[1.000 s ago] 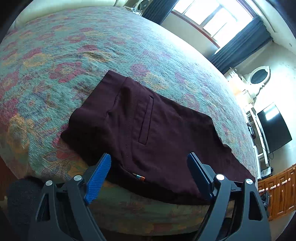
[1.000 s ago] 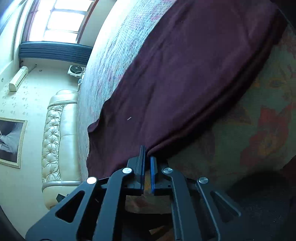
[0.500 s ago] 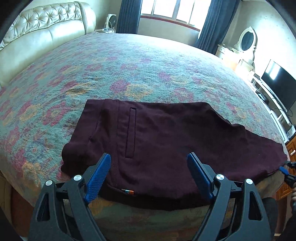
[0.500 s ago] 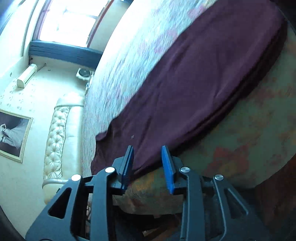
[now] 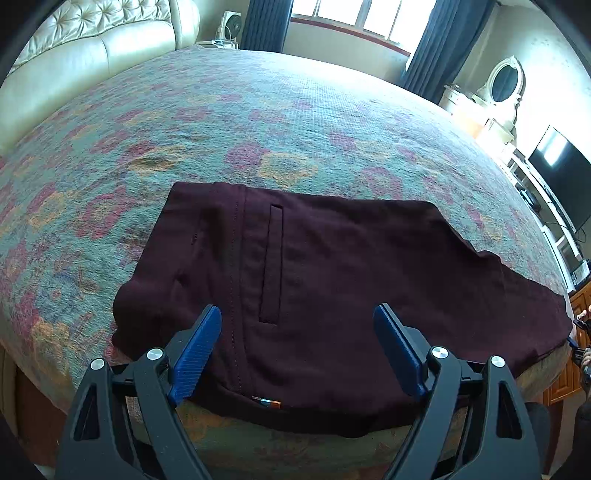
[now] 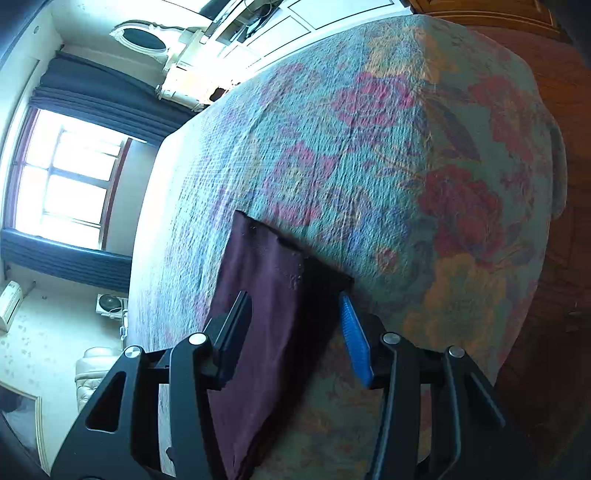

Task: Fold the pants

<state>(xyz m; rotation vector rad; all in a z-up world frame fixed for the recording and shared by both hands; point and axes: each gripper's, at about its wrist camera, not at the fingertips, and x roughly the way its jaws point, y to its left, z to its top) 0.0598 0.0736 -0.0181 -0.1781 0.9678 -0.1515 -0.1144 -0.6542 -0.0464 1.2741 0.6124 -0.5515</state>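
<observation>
Dark maroon pants (image 5: 332, 266) lie flat along the near edge of a floral bedspread (image 5: 295, 110), waist and slit pocket to the left, legs running right. My left gripper (image 5: 299, 323) hovers open just above the waist part, nothing pressed between its blue pads. In the right wrist view the leg hem (image 6: 269, 284) lies near the bed's corner. My right gripper (image 6: 295, 312) straddles that hem with its jaws opening; the cloth sits between the fingers and the pads stand clear of it. The right gripper's tip (image 5: 577, 334) also peeks in at the left wrist view's far right edge.
A cream tufted sofa (image 5: 92, 48) stands behind the bed on the left. A window with dark curtains (image 5: 347, 14) is at the back, a television (image 5: 557, 177) and a wooden cabinet (image 5: 565, 384) to the right. The bed's corner (image 6: 524, 155) drops off beyond the hem.
My right gripper let go of the pants' edge, opened, and swung along the leg to the hem by the bed corner. The left gripper rolled level and stayed open.
</observation>
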